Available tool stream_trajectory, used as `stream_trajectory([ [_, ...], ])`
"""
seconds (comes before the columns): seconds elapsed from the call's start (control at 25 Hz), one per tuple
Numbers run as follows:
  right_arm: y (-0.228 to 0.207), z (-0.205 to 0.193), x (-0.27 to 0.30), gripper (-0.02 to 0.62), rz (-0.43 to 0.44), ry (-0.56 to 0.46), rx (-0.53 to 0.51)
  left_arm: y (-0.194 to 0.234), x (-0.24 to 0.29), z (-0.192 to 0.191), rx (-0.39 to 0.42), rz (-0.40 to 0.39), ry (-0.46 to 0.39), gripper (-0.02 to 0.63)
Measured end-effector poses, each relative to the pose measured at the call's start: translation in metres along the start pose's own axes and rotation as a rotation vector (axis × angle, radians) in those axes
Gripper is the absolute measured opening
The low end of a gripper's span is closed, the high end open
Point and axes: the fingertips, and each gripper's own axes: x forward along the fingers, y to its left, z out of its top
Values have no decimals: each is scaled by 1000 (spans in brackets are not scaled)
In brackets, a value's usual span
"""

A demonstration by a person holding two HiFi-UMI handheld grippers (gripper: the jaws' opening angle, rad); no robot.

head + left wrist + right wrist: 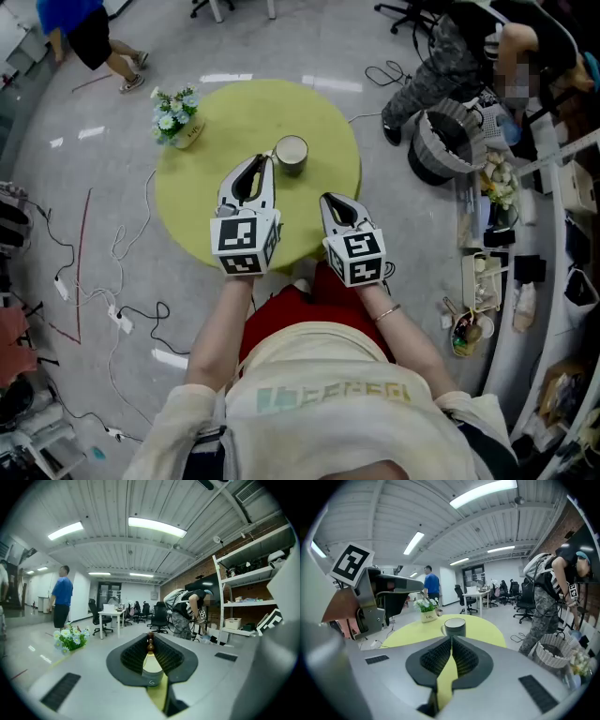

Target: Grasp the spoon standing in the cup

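One cup (292, 152), one spoon (150, 643), one flower pot (175, 117), two claws (266, 160) (326, 199).

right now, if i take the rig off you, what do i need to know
Left gripper: jaws closed on the brown handle tip of the spoon, beside and above the cup.
Right gripper: shut, empty, short of the cup, over the table.
Done: the grasp looks made.
Left: check the grip is firm. The spoon's bowl is hidden, so I can't tell whether it sits in the cup.
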Motion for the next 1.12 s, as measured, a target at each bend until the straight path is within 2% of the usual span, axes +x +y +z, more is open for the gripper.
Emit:
stream_trajectory([
  [1.12,53,-2,-15,38,75,-20,-60,36,-82,-14,-17,138,-1,54],
])
